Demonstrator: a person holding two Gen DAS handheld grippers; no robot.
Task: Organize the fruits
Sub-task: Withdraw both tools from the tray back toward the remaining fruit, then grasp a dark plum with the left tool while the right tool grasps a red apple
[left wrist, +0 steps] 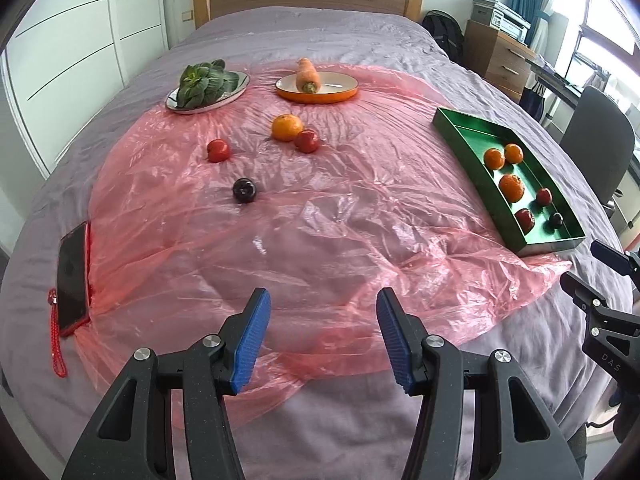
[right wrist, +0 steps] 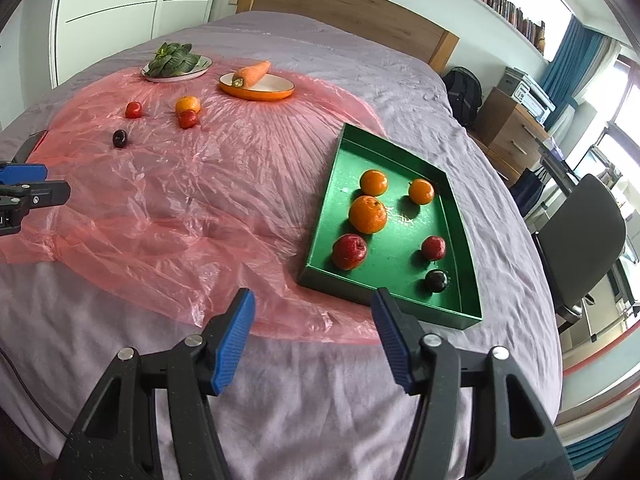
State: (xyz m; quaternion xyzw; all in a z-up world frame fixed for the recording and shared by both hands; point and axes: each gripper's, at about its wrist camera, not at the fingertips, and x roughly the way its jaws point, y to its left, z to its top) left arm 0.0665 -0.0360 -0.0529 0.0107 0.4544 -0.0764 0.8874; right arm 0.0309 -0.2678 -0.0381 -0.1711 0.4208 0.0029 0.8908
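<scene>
A green tray [left wrist: 452, 128] [right wrist: 320, 236] lies on the right of the bed and holds several fruits: oranges, red apples and a dark plum. Loose on the pink plastic sheet [left wrist: 320, 220] [right wrist: 180, 200] lie an orange [left wrist: 287, 127] [right wrist: 187, 104], two red fruits [left wrist: 219, 150] [left wrist: 307, 141] and a dark plum [left wrist: 244, 190] [right wrist: 119, 138]. My left gripper [left wrist: 323, 320] is open and empty over the sheet's near edge. My right gripper [right wrist: 314, 320] is open and empty just in front of the tray's near corner.
At the far side, a plate of leafy greens [left wrist: 206, 84] [right wrist: 174, 60] and an orange-rimmed dish with a carrot [left wrist: 308, 76] [right wrist: 252, 74]. A phone [left wrist: 73, 276] lies at the sheet's left edge. A chair [right wrist: 580, 240] and drawers [right wrist: 508, 132] stand right of the bed.
</scene>
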